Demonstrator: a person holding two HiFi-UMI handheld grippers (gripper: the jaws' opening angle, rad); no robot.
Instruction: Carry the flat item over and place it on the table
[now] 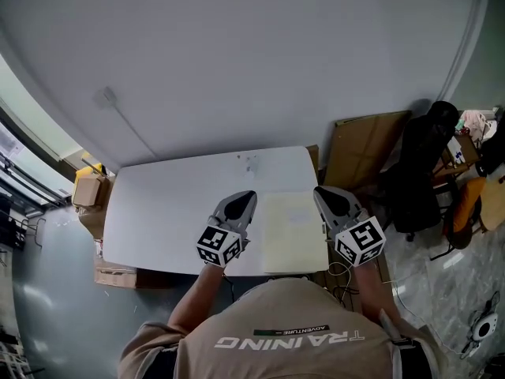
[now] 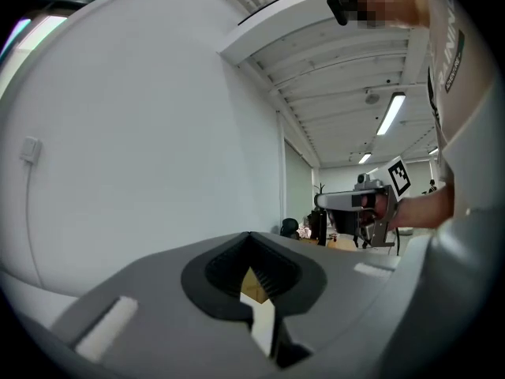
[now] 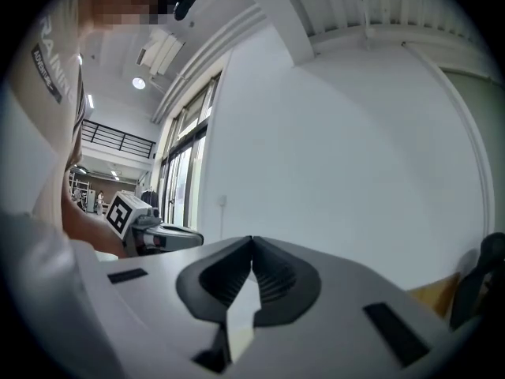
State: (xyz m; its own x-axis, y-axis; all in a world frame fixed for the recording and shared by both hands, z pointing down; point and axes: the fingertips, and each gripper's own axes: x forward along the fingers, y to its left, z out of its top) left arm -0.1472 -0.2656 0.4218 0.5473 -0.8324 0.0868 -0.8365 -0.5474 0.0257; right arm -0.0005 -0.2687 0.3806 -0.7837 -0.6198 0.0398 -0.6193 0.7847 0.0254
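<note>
A pale yellow flat sheet (image 1: 293, 231) is over the right front part of the white table (image 1: 158, 204); whether it rests on the top I cannot tell. My left gripper (image 1: 246, 200) is at the sheet's left edge and my right gripper (image 1: 322, 194) at its right edge. In the left gripper view the jaws (image 2: 251, 243) are shut, with a thin pale edge of the sheet (image 2: 262, 326) between them. The right gripper view shows the same: the right gripper (image 3: 252, 247) is shut on the sheet's thin edge (image 3: 239, 322).
A plain wall rises behind the table. Cardboard boxes (image 1: 88, 189) stand at the table's left end and another box (image 1: 114, 275) lies below its front. A brown cardboard sheet (image 1: 363, 148) and a black chair (image 1: 422, 164) stand to the right.
</note>
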